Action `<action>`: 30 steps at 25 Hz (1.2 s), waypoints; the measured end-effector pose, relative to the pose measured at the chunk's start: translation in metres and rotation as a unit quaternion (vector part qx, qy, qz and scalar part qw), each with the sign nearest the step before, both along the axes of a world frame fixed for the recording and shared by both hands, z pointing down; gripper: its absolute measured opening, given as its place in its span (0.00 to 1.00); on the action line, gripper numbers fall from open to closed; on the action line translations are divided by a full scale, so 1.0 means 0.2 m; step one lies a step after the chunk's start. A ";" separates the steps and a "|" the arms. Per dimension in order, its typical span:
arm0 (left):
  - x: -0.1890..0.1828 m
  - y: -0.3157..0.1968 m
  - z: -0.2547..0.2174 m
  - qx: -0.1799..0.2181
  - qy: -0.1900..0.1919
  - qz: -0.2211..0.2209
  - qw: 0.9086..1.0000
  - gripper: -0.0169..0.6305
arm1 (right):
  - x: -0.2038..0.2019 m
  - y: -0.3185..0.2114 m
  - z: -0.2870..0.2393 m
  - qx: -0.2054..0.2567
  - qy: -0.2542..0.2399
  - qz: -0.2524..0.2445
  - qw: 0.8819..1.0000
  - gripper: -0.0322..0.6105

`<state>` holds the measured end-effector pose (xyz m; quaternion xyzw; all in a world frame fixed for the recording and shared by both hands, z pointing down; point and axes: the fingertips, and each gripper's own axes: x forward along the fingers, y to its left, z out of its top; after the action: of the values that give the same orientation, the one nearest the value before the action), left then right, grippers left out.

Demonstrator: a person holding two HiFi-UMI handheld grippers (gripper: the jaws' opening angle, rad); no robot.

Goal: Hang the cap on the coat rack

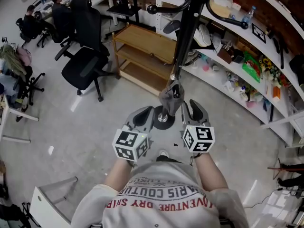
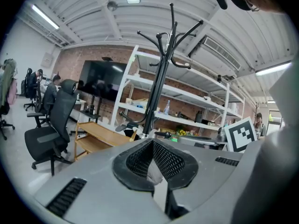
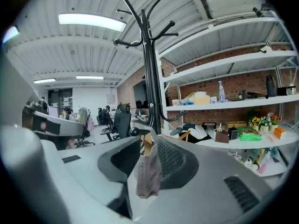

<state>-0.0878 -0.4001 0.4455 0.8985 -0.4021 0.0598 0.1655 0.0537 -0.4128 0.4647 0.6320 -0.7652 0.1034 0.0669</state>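
At the far left of the head view, black office chairs [image 1: 84, 65] are seen on the pale floor [image 1: 71, 127], and a low wooden shelf unit [image 1: 142, 56] is placed just to their right. In the lower middle, two grippers are held side by side in front of the person's grey printed shirt [image 1: 161, 198], each fitted with its marker cube.

The left gripper [image 1: 148, 114] is pointed toward the black coat rack [image 1: 187, 27]. In the left gripper view its jaws are seen drawn close together, with a fold of pale fabric pinched between the mesh pads.

The grey cap [image 1: 172, 95] is found between the tips of the two grippers. It lies against the rack's pole and, as pictured from above, just over the round base [image 1: 164, 121]. Whether it is caught on a hook cannot be told.

The right gripper [image 1: 192, 107] is held just to the right of the cap. In the right gripper view its jaws are spread apart, and a strip of the cap's grey-brown fabric is seen hanging loose in the gap, not squeezed by the pads.

Along the right side, white shelving [image 1: 237, 75] is loaded with small items, a clear water bottle [image 1: 248, 15] among them.
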 end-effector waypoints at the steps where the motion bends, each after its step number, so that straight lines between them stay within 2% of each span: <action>1: 0.00 0.00 -0.02 0.005 -0.001 -0.001 1.000 0.04 | 0.01 0.02 -0.04 0.008 -0.008 0.004 1.000 0.21; 3: -0.01 0.00 -0.05 0.015 -0.002 -0.003 1.000 0.04 | 0.03 0.07 -0.13 0.027 -0.012 0.011 1.000 0.14; 6: -0.03 0.00 -0.09 0.031 -0.003 -0.007 1.000 0.04 | 0.04 0.12 -0.24 0.052 -0.005 0.020 0.998 0.11; 12: -0.03 -0.01 -0.14 0.044 -0.006 -0.011 0.999 0.04 | 0.07 0.18 -0.37 0.084 -0.003 0.035 0.996 0.08; 25: -0.01 -0.04 -0.14 0.052 -0.012 -0.011 0.999 0.04 | 0.05 0.14 -0.34 0.068 0.012 0.023 0.997 0.07; 30: -0.01 -0.05 -0.12 0.050 -0.011 -0.009 0.999 0.04 | 0.06 0.13 -0.29 0.039 -0.010 0.029 0.999 0.07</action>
<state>-0.0892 -0.4101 0.4205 0.9014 -0.4143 0.0478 0.1165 0.0654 -0.3867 0.4068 0.6547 -0.7508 0.0820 0.0313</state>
